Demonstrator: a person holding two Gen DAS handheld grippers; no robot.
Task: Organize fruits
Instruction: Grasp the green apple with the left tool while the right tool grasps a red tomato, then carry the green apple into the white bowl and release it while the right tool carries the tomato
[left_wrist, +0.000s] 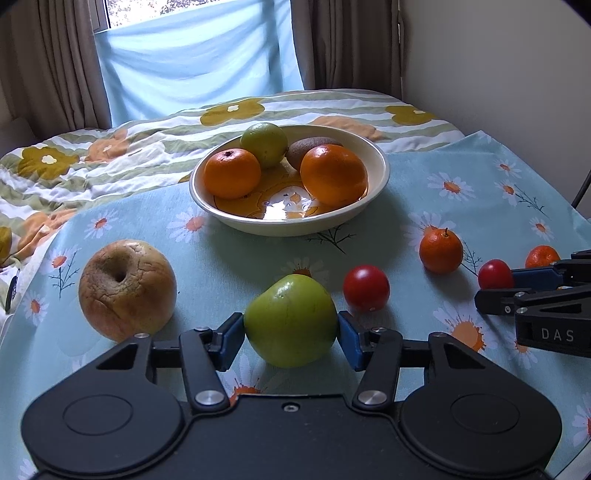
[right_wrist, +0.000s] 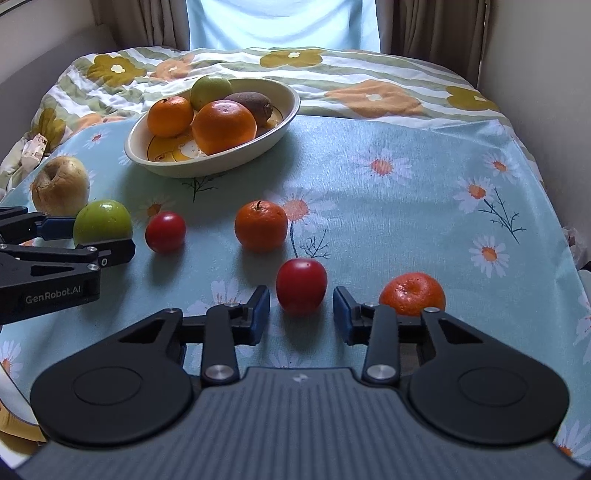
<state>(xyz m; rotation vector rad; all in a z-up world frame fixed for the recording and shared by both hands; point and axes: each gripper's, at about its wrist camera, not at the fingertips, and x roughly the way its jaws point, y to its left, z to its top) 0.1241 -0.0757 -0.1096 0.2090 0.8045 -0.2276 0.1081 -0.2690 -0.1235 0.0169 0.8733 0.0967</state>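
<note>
A green apple (left_wrist: 291, 317) rests on the daisy-print cloth, and the blue pads of my left gripper (left_wrist: 290, 334) press on both its sides. From the right wrist view, the same apple (right_wrist: 102, 221) sits in that left gripper (right_wrist: 101, 238). A small red fruit (right_wrist: 301, 284) lies between the fingers of my right gripper (right_wrist: 299, 310), with a gap on each side, so the jaws stand open. A cream bowl (left_wrist: 236, 216) farther back holds two oranges, a green fruit and a kiwi.
On the cloth lie a wrinkled yellow-brown apple (left_wrist: 127, 290), a second red fruit (left_wrist: 365, 288), a mandarin (left_wrist: 440, 251) and another mandarin (right_wrist: 412, 293) beside my right gripper. A flowered blanket (left_wrist: 110, 155) and curtains lie beyond the bowl; a wall stands at right.
</note>
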